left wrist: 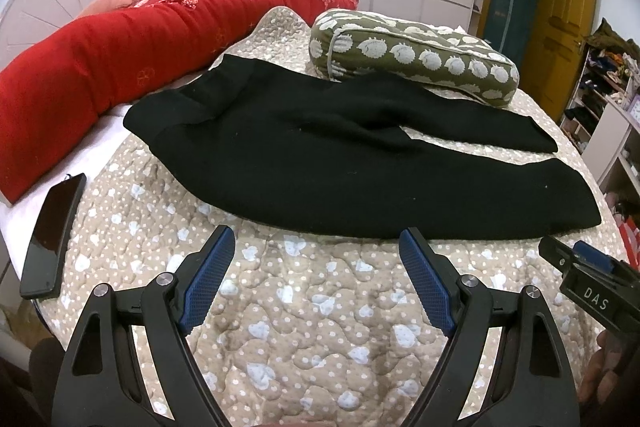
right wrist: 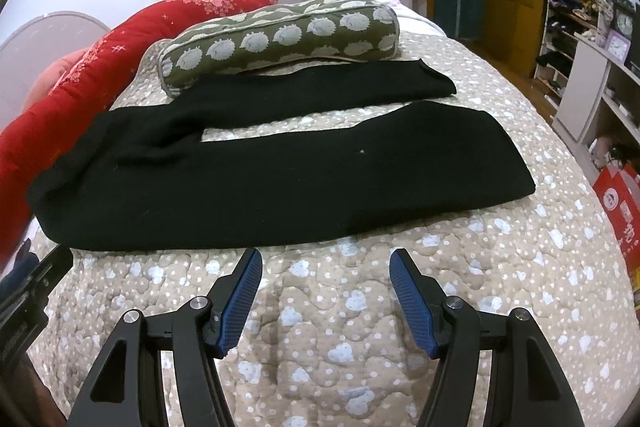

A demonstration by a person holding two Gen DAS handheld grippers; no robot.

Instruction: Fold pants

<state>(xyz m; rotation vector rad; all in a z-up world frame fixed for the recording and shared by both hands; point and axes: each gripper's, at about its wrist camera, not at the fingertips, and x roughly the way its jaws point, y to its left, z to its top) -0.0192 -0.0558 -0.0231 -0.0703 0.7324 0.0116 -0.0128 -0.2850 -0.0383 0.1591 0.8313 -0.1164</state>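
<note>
Black pants point(left wrist: 320, 163) lie flat across the bed, waistband to the left, both legs running right with a gap between them. They also show in the right wrist view point(right wrist: 256, 183). My left gripper point(left wrist: 318, 243) is open and empty, just short of the near edge of the near leg. My right gripper point(right wrist: 326, 263) is open and empty, also just short of the near leg's edge. The right gripper's tip point(left wrist: 576, 259) shows at the right edge of the left wrist view.
The beige quilted bedspread point(left wrist: 304, 319) covers the bed. A green patterned bolster point(left wrist: 412, 55) lies behind the far leg. A rolled red duvet point(left wrist: 120, 51) lies at the back left. A black phone point(left wrist: 52, 235) lies at the left edge. Shelves point(right wrist: 592, 75) stand right.
</note>
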